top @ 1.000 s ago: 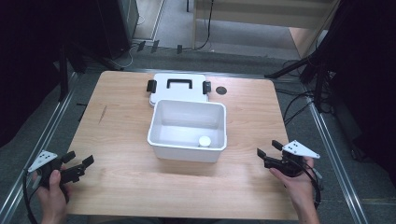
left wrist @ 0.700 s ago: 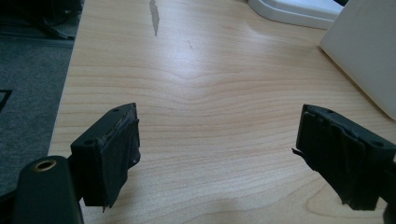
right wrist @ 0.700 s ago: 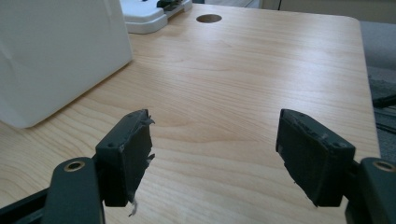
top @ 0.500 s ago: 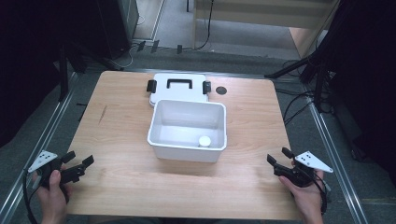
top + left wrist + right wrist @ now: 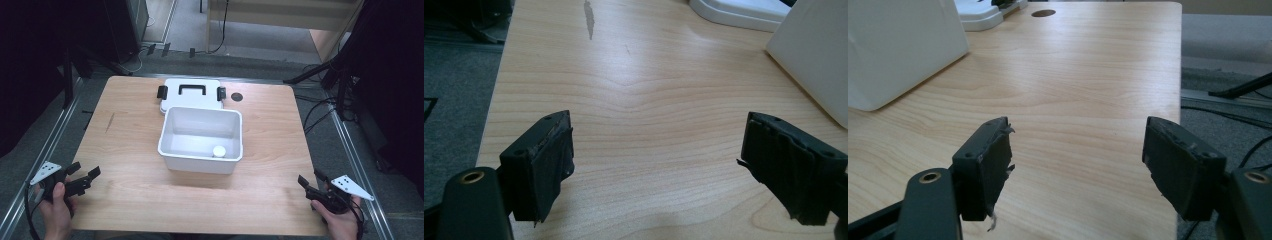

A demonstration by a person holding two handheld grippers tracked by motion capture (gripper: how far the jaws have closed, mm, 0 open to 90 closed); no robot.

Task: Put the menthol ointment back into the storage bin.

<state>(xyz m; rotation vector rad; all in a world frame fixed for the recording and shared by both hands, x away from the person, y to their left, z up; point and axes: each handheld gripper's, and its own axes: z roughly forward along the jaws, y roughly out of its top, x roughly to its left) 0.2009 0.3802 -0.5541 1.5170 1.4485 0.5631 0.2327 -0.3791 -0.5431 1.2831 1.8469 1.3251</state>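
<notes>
A white plastic bin (image 5: 200, 164) stands open in the middle of the wooden table, with a small white round object (image 5: 219, 151) on its floor near the front wall. Its white lid (image 5: 175, 100), with a black handle and black latches, lies flat just behind it. My left gripper (image 5: 86, 170) rests at the near left corner, open and empty, pointing toward the bin (image 5: 814, 55). At the near right corner my right gripper (image 5: 309, 177) is open, with only bare wood between its jaws. In the right gripper view (image 5: 1078, 150) the bin (image 5: 898, 45) sits far left.
A dark round hole (image 5: 237, 96) sits in the tabletop right of the lid. Metal rails run along both table sides, and cables lie on the grey floor at the right. Bare wood stretches between the bin and both grippers.
My right hand has drawn back toward the near right corner of the table, away from the bin. The left hand, bin and lid have stayed put.
</notes>
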